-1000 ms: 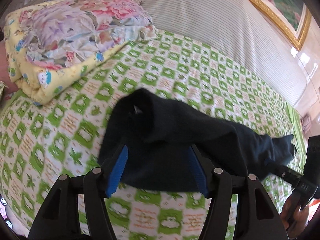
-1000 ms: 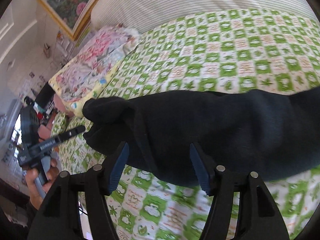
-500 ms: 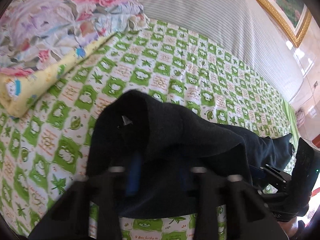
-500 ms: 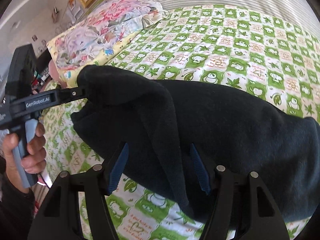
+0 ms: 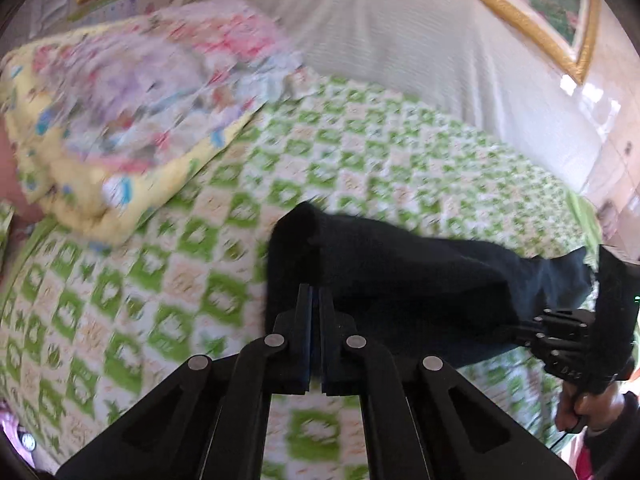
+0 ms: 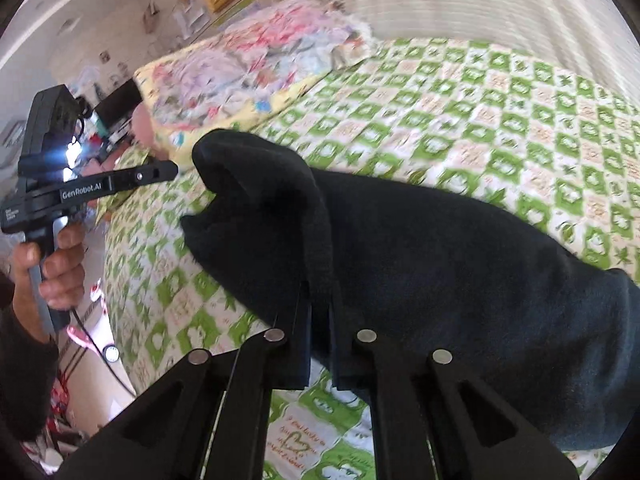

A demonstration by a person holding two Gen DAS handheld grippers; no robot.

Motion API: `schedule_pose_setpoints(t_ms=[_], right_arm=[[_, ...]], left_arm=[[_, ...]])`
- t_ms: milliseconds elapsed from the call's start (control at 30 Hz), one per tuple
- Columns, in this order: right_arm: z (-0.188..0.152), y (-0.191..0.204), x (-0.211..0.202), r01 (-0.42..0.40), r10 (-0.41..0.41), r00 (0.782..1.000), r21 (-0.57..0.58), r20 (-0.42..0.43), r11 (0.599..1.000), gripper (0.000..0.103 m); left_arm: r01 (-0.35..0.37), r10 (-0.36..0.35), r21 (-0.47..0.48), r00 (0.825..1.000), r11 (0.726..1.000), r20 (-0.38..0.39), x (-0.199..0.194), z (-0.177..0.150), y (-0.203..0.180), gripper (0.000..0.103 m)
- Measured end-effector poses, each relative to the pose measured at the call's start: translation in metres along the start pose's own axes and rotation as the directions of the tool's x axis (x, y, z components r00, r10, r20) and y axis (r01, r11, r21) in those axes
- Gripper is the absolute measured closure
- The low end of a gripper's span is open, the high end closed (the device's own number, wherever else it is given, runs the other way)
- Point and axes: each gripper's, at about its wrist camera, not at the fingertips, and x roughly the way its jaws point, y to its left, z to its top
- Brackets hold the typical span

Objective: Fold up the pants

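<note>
Left claw point(image 5: 315, 296): jaws nearly together, only a thin slit between the blue pads. In its own view the tips sit at the near edge of the dark pants point(image 5: 400, 280), but I can't tell if cloth is actually pinched. In the right wrist view the left claw point(image 6: 170, 170) shows clear of the fabric, just beside the raised end, so likely closed on nothing.

Right claw point(image 6: 319, 296): jaws drawn in tight on a ridge of the pants point(image 6: 440, 272), fabric bunched between the tips. That one has a grip.

Step, my read: mid-fold, one end gripped by the right, the left not yet on the other end. Next move needs the left claw opened and set on the loose end before both carry the cloth over; lifting on one grip alone will likely skew the fold.

Pants: black or very dark navy, soft knit look, lying lengthwise on the bed's green-checked sheet point(image 5: 120, 300). One end stands humped and curled over, not flat. Rest of the leg is wrinkled, edges not aligned. Floral quilt point(image 5: 140, 100) lies well apart, near the headboard point(image 5: 400, 40).
</note>
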Motion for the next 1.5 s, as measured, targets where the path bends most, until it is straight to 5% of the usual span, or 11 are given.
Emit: schedule_pose_setpoints(t_ms=[233, 333, 400, 433, 633, 967, 1067, 1133, 1167, 1333, 1500], right_arm=[[-0.020, 0.013, 0.015, 0.026, -0.033, 0.997, -0.090, -0.071, 0.996, 0.092], [-0.022, 0.017, 0.016, 0.033, -0.043, 0.996, -0.124, -0.083, 0.992, 0.092], [-0.021, 0.016, 0.015, 0.030, -0.040, 0.995, -0.116, -0.087, 0.993, 0.089], [-0.020, 0.015, 0.014, 0.015, -0.024, 0.996, -0.101, -0.091, 0.995, 0.084], [-0.010, 0.024, -0.002, -0.034, 0.028, 0.998, -0.095, -0.056, 0.995, 0.059], [0.018, 0.017, -0.030, -0.242, 0.242, 0.970, -0.025, 0.016, 0.970, 0.054], [0.023, 0.011, -0.029, -0.131, 0.132, 0.991, -0.029, 0.034, 0.991, 0.053], [0.030, -0.002, -0.023, -0.059, 0.059, 0.998, 0.009, 0.029, 0.998, 0.053], [0.034, -0.008, -0.020, -0.035, 0.034, 0.999, 0.033, 0.031, 0.999, 0.053], [0.061, -0.039, -0.006, 0.085, -0.089, 0.995, 0.095, 0.039, 0.992, 0.053], [0.081, -0.064, -0.011, 0.132, -0.138, 0.989, 0.093, 0.056, 0.987, 0.053]], left_arm=[[0.023, -0.027, -0.084, 0.998, 0.996, -0.049, 0.006, -0.025, 0.027, 0.102], [0.054, -0.058, -0.105, 0.998, 0.993, -0.035, 0.003, -0.022, 0.023, 0.078], [0.069, -0.071, -0.117, 0.997, 0.991, -0.015, 0.002, -0.016, 0.020, 0.047], [0.071, -0.072, -0.124, 0.997, 0.990, -0.008, 0.003, -0.013, 0.019, 0.044], [0.147, -0.150, -0.220, 0.989, 0.964, 0.002, 0.016, 0.006, 0.020, 0.041], [0.224, -0.228, -0.283, 0.974, 0.932, 0.019, 0.026, 0.017, 0.019, 0.031], [0.228, -0.235, -0.304, 0.972, 0.925, 0.013, 0.035, 0.020, 0.020, 0.032], [0.232, -0.238, -0.300, 0.971, 0.925, 0.017, 0.039, 0.021, 0.018, 0.042], [0.222, -0.233, -0.294, 0.973, 0.930, -0.003, 0.044, 0.021, 0.016, 0.065], [0.173, -0.180, -0.226, 0.984, 0.958, -0.010, 0.034, 0.011, 0.010, 0.082], [0.078, -0.083, -0.135, 0.996, 0.988, -0.027, 0.022, -0.015, 0.016, 0.083]])
